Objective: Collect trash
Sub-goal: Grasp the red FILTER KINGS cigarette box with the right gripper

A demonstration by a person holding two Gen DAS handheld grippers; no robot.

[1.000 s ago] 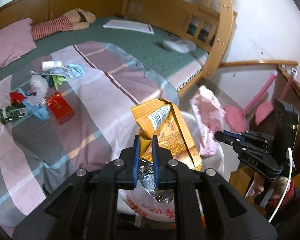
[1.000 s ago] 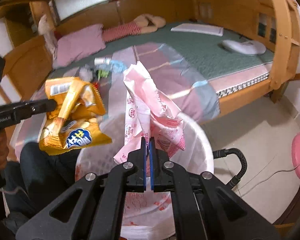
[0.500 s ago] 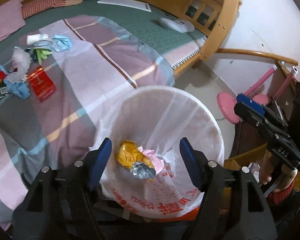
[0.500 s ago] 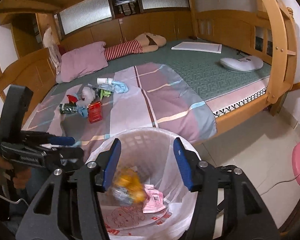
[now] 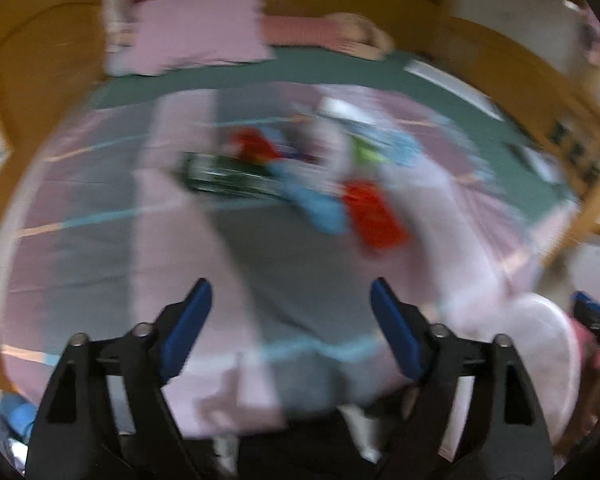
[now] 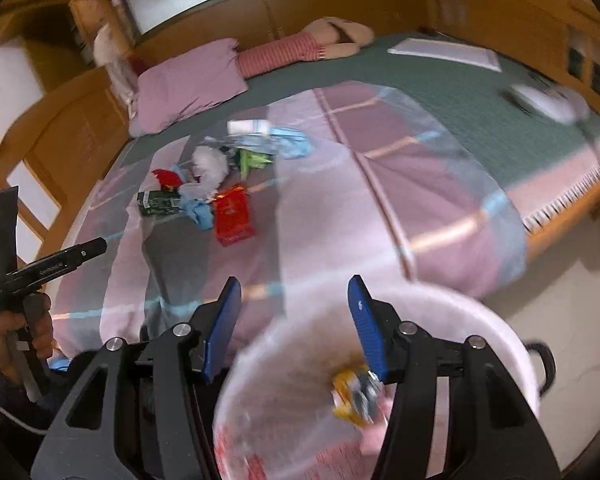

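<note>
A pile of trash lies on the striped bedspread: a red packet (image 6: 234,216), a dark green packet (image 6: 158,203), blue scraps (image 6: 202,212) and white tissue (image 6: 208,162). The blurred left wrist view shows the same red packet (image 5: 374,216) and green packet (image 5: 228,176) ahead. My left gripper (image 5: 290,292) hangs over the bedspread short of the pile, its jaws opening with nothing between them. My right gripper (image 6: 295,282) is above the near rim of the white lined bin (image 6: 480,312), jaws also opening and empty. A yellow snack bag (image 6: 350,394) lies inside the bin.
A pink pillow (image 6: 188,80) and a striped plush (image 6: 284,52) lie at the head of the bed. White paper (image 6: 444,52) rests on the green mat. The wooden bed frame (image 6: 60,128) runs along the left. Tiled floor (image 6: 560,264) lies to the right.
Both grippers opened and let go of the yellow snack bag and the pink wrapper, which dropped into the bin. The left gripper swung from the bin toward the pile on the bed.
</note>
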